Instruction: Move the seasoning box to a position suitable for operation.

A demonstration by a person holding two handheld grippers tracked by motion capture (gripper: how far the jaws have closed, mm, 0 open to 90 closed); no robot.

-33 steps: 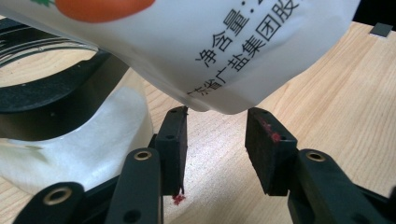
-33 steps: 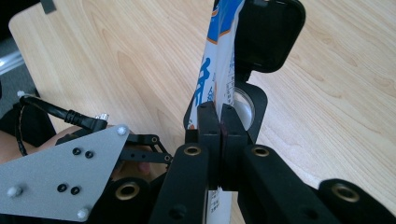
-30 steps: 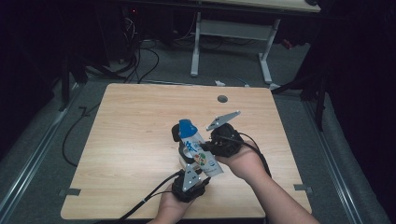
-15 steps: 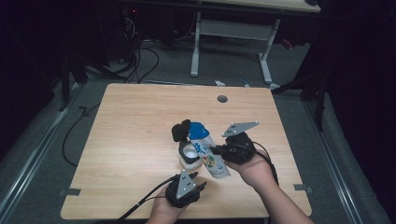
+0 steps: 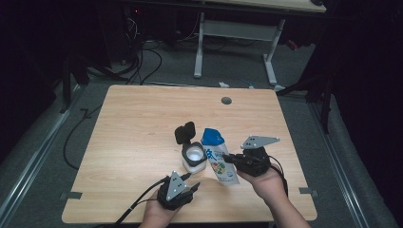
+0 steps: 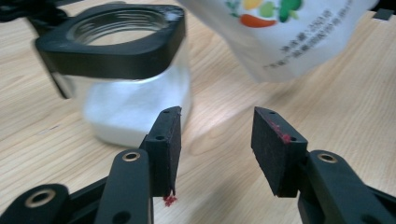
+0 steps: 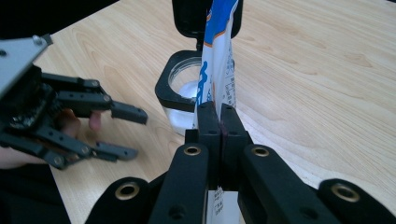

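Note:
A clear jar (image 5: 194,159) of white powder stands at the table's front middle, its black flip lid (image 5: 185,132) tipped back. My right gripper (image 5: 228,159) is shut on a blue and white printed pouch (image 5: 217,153), which leans just right of the jar. In the right gripper view the jaws (image 7: 219,122) pinch the pouch (image 7: 219,56) in front of the jar (image 7: 180,88). My left gripper (image 5: 192,183) sits near the front edge, short of the jar. Its jaws (image 6: 217,135) have just been opening, with nothing between them; the jar (image 6: 135,93) and pouch (image 6: 285,37) lie beyond.
The wooden table (image 5: 142,109) has a round cable hole (image 5: 226,100) near its far edge. A cable (image 5: 138,204) trails from the left gripper off the front edge. A white desk frame (image 5: 199,42) and floor cables lie beyond the table.
My right gripper has carried the pouch right and down, off the jar's mouth. The left gripper has drawn back from the jar toward the front edge, leaving the open lid in plain view.

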